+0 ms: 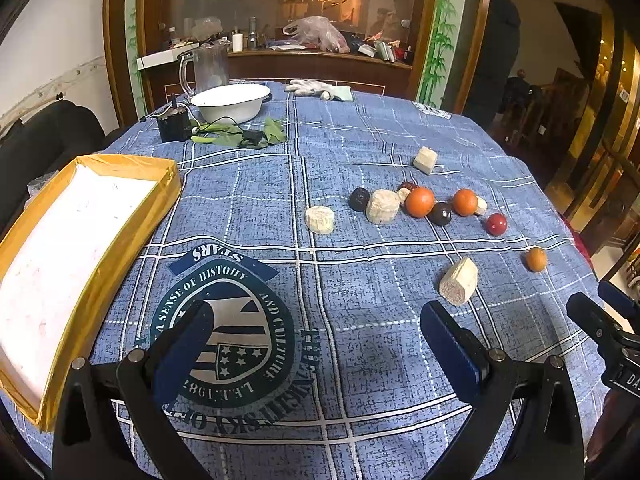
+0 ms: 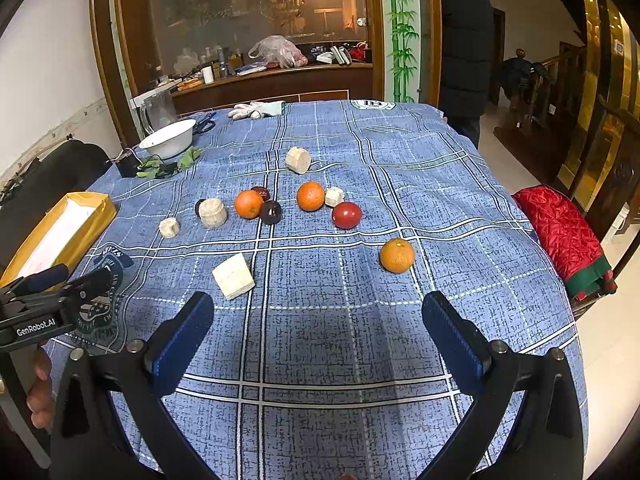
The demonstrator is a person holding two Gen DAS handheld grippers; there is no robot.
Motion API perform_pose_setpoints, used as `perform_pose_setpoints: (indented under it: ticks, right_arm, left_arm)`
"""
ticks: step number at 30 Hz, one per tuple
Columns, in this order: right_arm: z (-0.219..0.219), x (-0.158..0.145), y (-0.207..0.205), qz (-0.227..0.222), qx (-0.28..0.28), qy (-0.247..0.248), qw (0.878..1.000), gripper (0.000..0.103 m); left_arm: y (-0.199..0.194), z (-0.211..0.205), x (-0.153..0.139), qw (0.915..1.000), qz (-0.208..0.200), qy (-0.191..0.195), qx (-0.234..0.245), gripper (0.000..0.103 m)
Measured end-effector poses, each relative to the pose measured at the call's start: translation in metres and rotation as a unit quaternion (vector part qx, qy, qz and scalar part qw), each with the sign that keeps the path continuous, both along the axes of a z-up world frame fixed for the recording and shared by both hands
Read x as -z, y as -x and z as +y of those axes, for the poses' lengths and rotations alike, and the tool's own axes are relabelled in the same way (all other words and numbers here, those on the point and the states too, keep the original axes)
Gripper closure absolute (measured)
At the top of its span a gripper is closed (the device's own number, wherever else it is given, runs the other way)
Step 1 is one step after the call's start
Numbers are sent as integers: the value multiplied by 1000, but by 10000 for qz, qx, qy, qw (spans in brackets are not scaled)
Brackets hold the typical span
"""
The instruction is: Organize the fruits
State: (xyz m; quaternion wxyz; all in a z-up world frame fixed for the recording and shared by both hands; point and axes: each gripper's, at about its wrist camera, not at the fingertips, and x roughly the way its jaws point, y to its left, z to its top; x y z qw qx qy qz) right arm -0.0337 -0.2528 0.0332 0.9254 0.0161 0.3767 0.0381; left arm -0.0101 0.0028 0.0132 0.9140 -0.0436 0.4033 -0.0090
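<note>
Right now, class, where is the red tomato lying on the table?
In the right wrist view the red tomato lies on the blue checked cloth right of centre, just below a small pale chunk and beside an orange.

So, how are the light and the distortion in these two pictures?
Left wrist view: strong fisheye bending, so the yellow box curves; dark corners; a warm lamp glares in the glass behind. Right wrist view: same bending; the right gripper throws a soft shadow on the tablecloth; fruits such as the near orange look sharp.
</note>
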Motion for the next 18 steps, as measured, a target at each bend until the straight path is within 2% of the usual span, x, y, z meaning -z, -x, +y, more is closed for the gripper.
perform_pose_setpoints:
  ticks: [18]
  right_arm:
    - [-4, 2, -2, -1, -4, -23, 10000, 0]
  left_arm:
    - [2, 4, 5, 9999, 1, -89, -132, 1]
